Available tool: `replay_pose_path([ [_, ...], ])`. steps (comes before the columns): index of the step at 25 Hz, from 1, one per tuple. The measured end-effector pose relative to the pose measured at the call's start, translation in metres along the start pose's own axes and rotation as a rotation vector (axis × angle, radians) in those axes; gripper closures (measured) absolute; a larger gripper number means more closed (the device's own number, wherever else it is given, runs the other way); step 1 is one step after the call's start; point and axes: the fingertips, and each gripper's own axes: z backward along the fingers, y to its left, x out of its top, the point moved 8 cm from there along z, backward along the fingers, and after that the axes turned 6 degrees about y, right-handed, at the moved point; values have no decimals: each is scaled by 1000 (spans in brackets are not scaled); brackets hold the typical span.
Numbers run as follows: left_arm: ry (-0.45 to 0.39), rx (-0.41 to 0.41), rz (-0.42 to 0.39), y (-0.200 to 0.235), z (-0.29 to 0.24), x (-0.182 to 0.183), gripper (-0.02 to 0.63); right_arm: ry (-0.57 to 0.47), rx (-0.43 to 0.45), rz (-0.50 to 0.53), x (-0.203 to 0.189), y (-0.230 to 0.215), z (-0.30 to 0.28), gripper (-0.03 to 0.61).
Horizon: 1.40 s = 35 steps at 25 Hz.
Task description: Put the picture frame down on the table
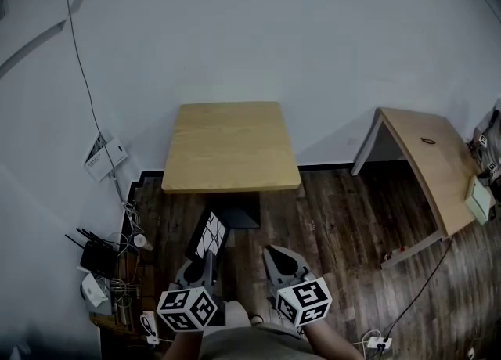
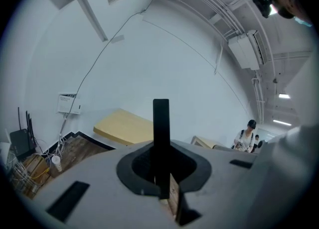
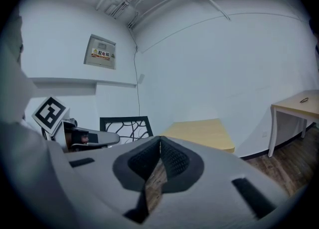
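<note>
The step in hand is the carrying of the picture frame toward the tabletop; the putting down is not yet begun. The left tongs are clenched on the lower edge of the frame, which stands upright in the air above the wooden floor, near the edge of the tabletop but apart from it. The right tongs are pressed together with nothing between them and hang just beside the left ones, at their 3 o'clock.

I think the next move calls for bringing the frame forward, to 12 o'clock, over the bare wood, then lowering it and releasing only when it rests.

The tabletop is light wood and carries nothing. A white wall is behind it. A second table stands at 2 o'clock, and a router with cables lies at 9 o'clock.
</note>
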Motion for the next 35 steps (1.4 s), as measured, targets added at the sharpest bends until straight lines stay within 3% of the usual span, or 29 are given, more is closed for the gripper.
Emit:
replay_pose_path([
  [7, -4, 27, 16, 16, -6, 4, 591, 17, 46, -16, 1, 3, -20, 578],
  [14, 8, 38, 33, 41, -36, 14, 591, 15, 30, -20, 11, -10, -56, 578],
  [35, 41, -7, 41, 120, -193, 114, 591, 5, 8, -21, 93, -73, -233, 578],
])
